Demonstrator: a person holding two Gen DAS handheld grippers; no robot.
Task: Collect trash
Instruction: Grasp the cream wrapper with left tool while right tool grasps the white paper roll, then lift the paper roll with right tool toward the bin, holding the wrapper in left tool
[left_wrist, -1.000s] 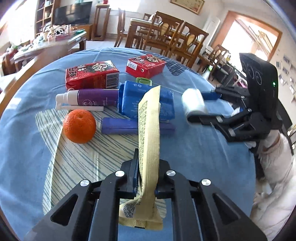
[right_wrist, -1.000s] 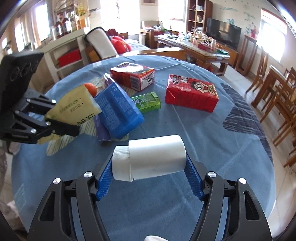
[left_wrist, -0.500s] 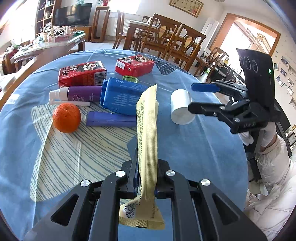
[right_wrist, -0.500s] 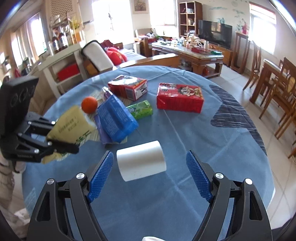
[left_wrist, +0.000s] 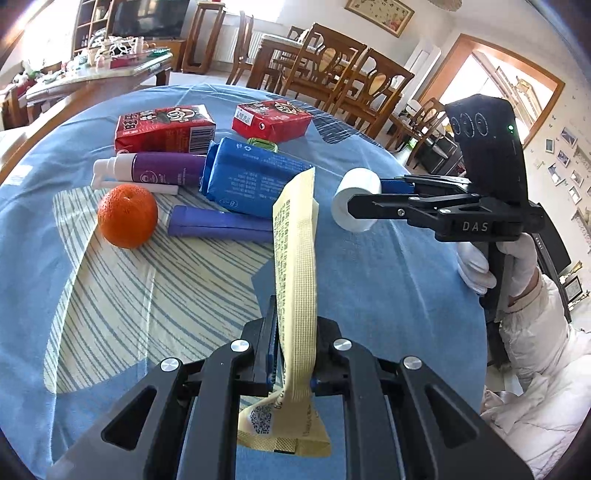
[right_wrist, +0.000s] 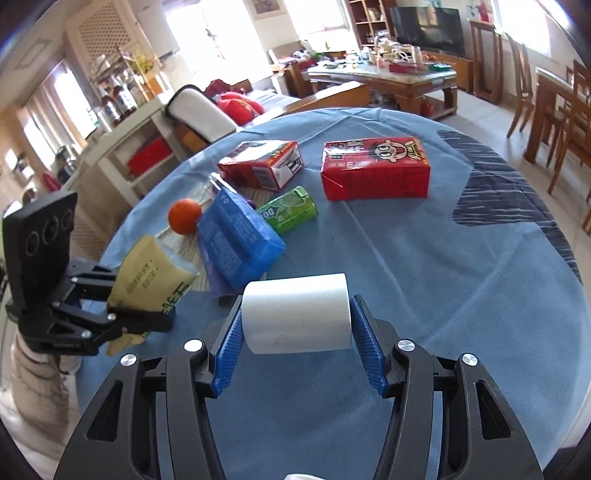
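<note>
A yellow snack packet (left_wrist: 295, 258) stands upright between the pads of my left gripper (left_wrist: 293, 325), which is shut on its lower part. It also shows at the left of the right wrist view as the yellow packet (right_wrist: 147, 266). A white plastic bottle (right_wrist: 295, 314) lies crosswise between the blue pads (right_wrist: 227, 354) of my right gripper (right_wrist: 295, 332). Its jaws are closing and the pads touch both ends of the bottle. In the left wrist view the white bottle (left_wrist: 352, 205) hangs at the tips of the right gripper (left_wrist: 354, 201), just over the blue tablecloth (left_wrist: 388, 295).
Beyond the grippers lie two red cartons (left_wrist: 164, 129) (left_wrist: 271, 120), a blue pack (left_wrist: 255, 181), a purple tube (left_wrist: 162, 171), an orange (left_wrist: 127, 216), a flat purple wrapper (left_wrist: 218, 227) and a green gum box (right_wrist: 291, 214). A gloved hand (left_wrist: 476, 266) holds the right gripper at the table's edge.
The right gripper opened wide and let the white bottle lie on the cloth, then closed on it again, with the cap now out of sight. The left gripper kept hold of the packet.
</note>
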